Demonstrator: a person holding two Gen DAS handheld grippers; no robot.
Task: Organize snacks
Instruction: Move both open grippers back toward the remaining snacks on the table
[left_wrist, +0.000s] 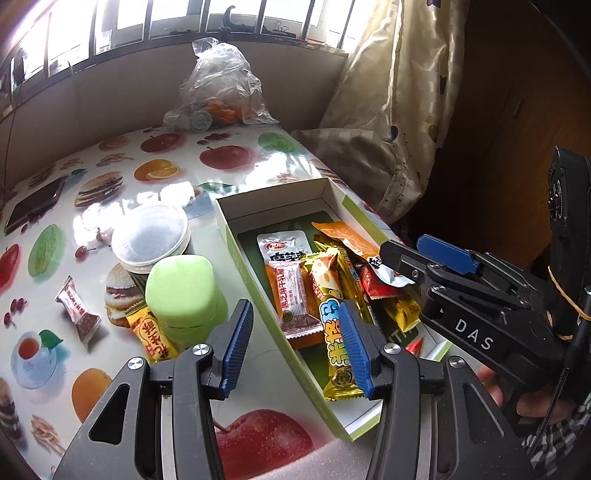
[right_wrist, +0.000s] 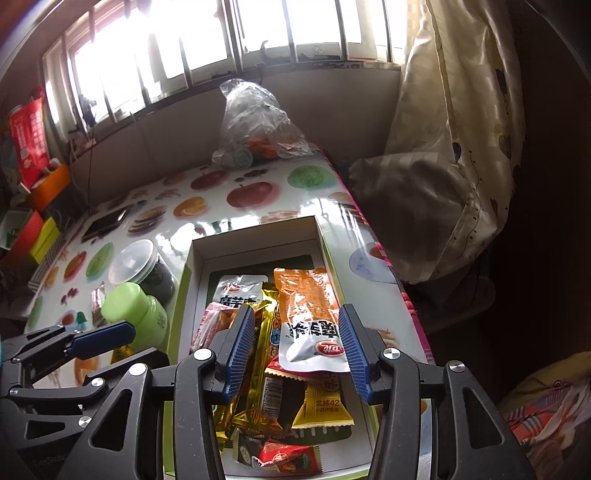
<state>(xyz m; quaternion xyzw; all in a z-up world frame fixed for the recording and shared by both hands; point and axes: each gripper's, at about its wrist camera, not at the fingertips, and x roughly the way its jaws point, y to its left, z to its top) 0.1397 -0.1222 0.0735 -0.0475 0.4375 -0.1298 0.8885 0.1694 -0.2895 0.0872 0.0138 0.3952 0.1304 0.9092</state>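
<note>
An open white and green box (left_wrist: 226, 236) (right_wrist: 255, 230) on the fruit-print table holds several snack packets. My left gripper (left_wrist: 295, 347) hangs open over the box's left wall with nothing between its pads; a long yellow bar (left_wrist: 334, 332) lies below its right pad. My right gripper (right_wrist: 297, 347) (left_wrist: 413, 254) hovers open above the pile. An orange and white pouch (right_wrist: 308, 306) (left_wrist: 343, 236) lies under it on top of the pile, and a gap shows beside the left pad. Two packets lie loose on the table: a brown and white one (left_wrist: 77, 314) and a yellow one (left_wrist: 155, 336).
A green-lidded jar (left_wrist: 184, 291) (right_wrist: 133, 314) and a clear-lidded jar (left_wrist: 151, 236) (right_wrist: 140, 266) stand left of the box. A phone (left_wrist: 33, 206) lies far left, with a plastic bag of oranges (left_wrist: 218, 92) at the back. A curtain (left_wrist: 399, 110) hangs past the table's right edge.
</note>
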